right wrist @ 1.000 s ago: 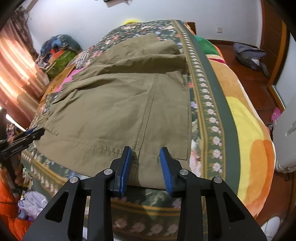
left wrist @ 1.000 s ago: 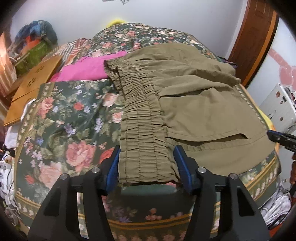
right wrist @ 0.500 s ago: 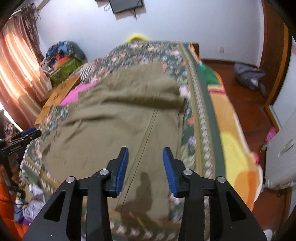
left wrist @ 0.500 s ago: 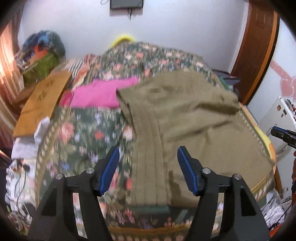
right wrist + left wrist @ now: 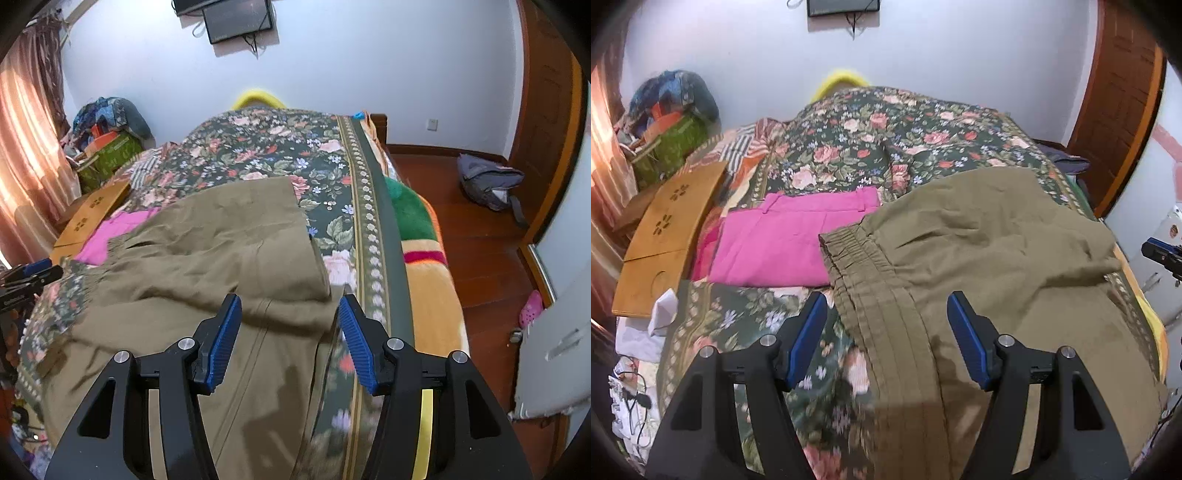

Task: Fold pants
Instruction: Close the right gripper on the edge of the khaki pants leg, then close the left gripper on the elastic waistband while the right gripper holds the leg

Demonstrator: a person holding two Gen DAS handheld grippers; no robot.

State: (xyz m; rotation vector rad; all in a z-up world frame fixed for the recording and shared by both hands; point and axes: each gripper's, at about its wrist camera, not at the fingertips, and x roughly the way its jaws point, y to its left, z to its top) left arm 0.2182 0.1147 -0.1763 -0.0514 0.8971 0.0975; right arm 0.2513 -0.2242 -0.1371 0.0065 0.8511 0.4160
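Olive pants [image 5: 997, 266] lie folded and rumpled on the floral bedspread [image 5: 871, 147], elastic waistband on the side toward the pink garment [image 5: 790, 243] and just overlapping that garment's edge. Left gripper [image 5: 886, 339]: blue fingers [image 5: 807, 336] set wide apart above the waistband, gripping nothing. Right gripper [image 5: 290, 339]: fingers [image 5: 225, 336] opening, above the pants' outer seam near the bedspread border, no cloth between them.

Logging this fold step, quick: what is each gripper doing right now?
Left gripper: open, holding nothing, above the olive pants.
Right gripper: jaws opening, nothing gripped, pants lying on the bed below.
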